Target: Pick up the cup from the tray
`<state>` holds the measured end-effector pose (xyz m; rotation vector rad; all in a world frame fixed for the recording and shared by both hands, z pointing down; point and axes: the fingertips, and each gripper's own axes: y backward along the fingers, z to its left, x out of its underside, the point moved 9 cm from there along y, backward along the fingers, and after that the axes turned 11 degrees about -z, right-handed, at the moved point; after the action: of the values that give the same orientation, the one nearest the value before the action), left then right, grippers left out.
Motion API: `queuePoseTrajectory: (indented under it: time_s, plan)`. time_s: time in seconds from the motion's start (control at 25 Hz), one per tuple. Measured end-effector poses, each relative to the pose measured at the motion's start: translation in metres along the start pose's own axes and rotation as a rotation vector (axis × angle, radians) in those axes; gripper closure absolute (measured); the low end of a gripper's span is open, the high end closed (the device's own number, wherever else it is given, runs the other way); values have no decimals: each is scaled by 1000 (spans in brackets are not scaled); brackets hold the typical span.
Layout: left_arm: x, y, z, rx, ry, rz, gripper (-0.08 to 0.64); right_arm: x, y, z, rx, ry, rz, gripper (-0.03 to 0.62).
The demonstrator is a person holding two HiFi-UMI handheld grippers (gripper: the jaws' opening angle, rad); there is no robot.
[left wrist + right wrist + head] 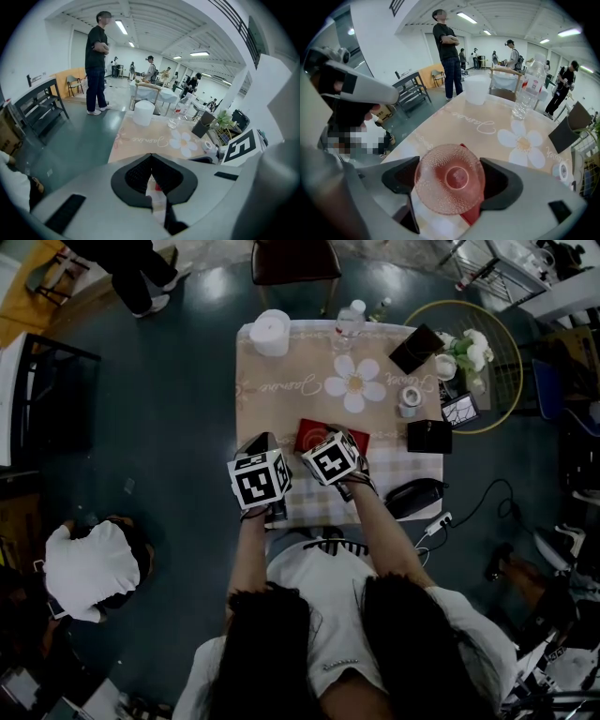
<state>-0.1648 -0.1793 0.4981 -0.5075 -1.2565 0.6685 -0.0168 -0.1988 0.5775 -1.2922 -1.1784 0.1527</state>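
The right gripper (pixel 450 174) clamps the clear dimpled cup (pixel 440 194), judged light, slippery and brittle, by its sides above the red tray (pixel 314 434) near the tabletop (pixel 281 376) front edge; the left gripper (pixel 151 161) is closed and empty.

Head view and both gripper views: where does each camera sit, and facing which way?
Head view: on the head, steeply down at the table; hair and forearms show.
Left gripper view: on the left gripper, shut, looking across the table.
Right gripper view: on the right gripper, shut on the cup, same heading.
Shared: all three show the flower print.
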Motion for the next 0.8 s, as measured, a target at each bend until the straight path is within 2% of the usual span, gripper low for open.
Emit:
queuePoseTrajectory:
  time_s: [0.28,0.8]
  plan:
    - [2,-7,-11,38,-16,10,555,-11,10,-16,9,-38,-44,184]
    - [-4,-30,-45,108,-46,23,555,-11,32,-72,101,-103,-76,184]
